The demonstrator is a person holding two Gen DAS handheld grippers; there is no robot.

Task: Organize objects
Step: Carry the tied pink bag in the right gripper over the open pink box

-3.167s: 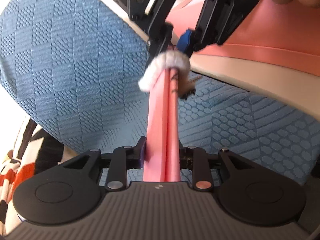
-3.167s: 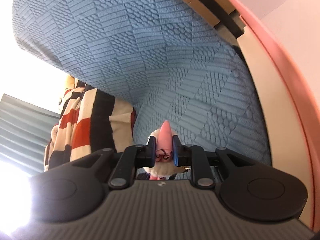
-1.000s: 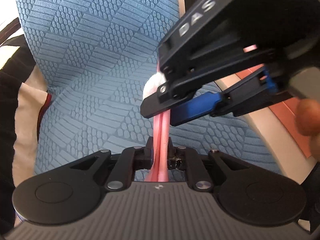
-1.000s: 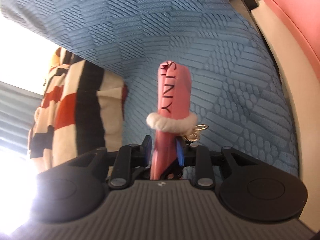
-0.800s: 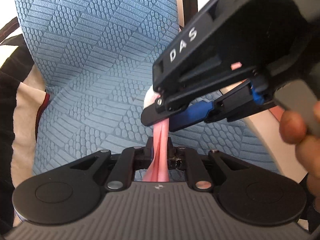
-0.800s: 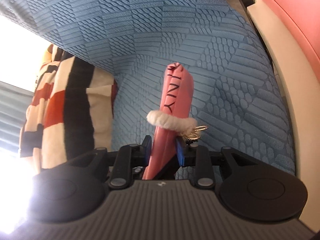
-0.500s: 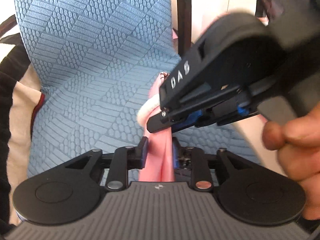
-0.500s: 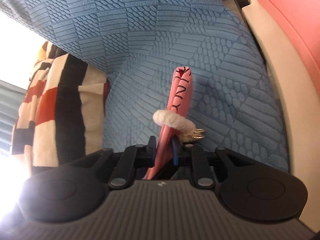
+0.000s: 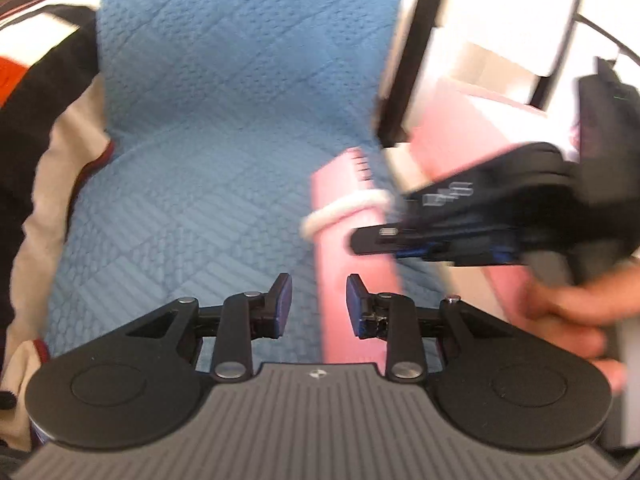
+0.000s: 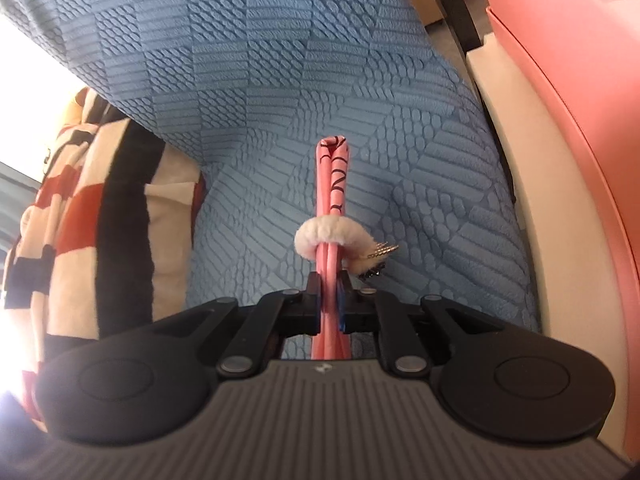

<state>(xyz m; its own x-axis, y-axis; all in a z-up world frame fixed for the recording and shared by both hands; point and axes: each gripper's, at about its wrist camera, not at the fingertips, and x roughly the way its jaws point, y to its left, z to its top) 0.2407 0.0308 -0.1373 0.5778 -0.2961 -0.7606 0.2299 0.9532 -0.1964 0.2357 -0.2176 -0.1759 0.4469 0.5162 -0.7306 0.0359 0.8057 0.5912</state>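
Pink folded cloth roll (image 10: 331, 216) with fluffy white band (image 10: 326, 236): pinched in my closing right gripper (image 10: 329, 300).
Left gripper (image 9: 316, 300): jaws opening, spread beside the roll.

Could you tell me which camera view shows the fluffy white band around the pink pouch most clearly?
The right wrist view: the fluffy white band is sharp and centred around the pink pouch, with its metal charm visible. The left wrist view shows the band blurred and partly hidden behind the right claw.

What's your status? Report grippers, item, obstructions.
Left gripper opening, pads off the pink folded item. Right gripper closing, clamped on it below the fluffy white band. Nothing obstructing.
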